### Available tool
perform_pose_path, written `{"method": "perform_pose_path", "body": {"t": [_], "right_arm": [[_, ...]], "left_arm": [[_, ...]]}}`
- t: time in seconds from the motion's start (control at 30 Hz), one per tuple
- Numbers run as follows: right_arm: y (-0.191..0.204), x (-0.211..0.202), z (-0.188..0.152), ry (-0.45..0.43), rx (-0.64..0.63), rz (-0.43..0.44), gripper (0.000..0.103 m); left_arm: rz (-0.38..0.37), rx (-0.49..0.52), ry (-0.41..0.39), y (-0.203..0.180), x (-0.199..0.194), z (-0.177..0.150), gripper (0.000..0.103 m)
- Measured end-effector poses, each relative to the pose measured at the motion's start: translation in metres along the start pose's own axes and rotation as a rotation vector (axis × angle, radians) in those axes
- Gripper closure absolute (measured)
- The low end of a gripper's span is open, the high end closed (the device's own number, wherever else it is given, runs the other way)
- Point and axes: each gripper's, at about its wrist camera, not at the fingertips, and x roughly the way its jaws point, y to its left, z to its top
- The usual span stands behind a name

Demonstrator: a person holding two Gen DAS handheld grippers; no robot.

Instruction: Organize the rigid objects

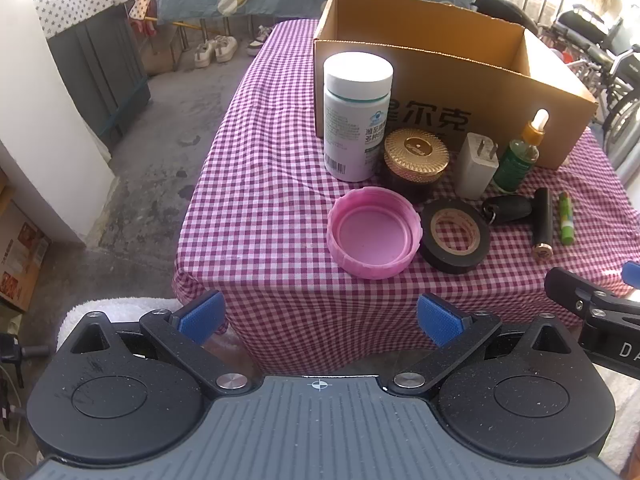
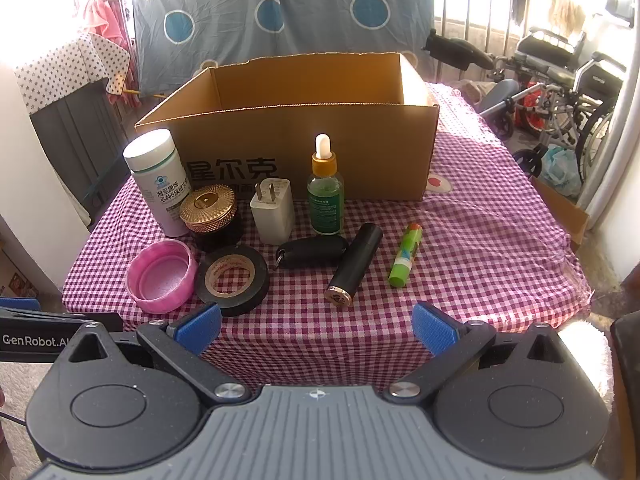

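Items [image 2: 236,280] ahead, both grippers [image 2: 316,326] wide.

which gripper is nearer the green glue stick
Right. The green glue stick lies just ahead of the right gripper, slightly to its right. From the left gripper it sits far off to the right, past the black tape roll.

Checked tablecloth [image 2: 460,240], hanging blue sheet [image 2: 312,12], wheelchair [image 2: 560,80], shoes [image 1: 216,50]
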Motion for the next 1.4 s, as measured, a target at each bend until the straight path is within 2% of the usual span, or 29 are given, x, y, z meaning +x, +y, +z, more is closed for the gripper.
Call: {"method": "perform_pose_path", "body": {"t": [1.4], "right_arm": [[-0.0011, 0.003, 0.002, -0.004, 0.006, 0.0, 0.0]], "left_arm": [[0.02, 0.01, 0.011, -0.0028, 0.0015, 0.0012, 0.001]]}}
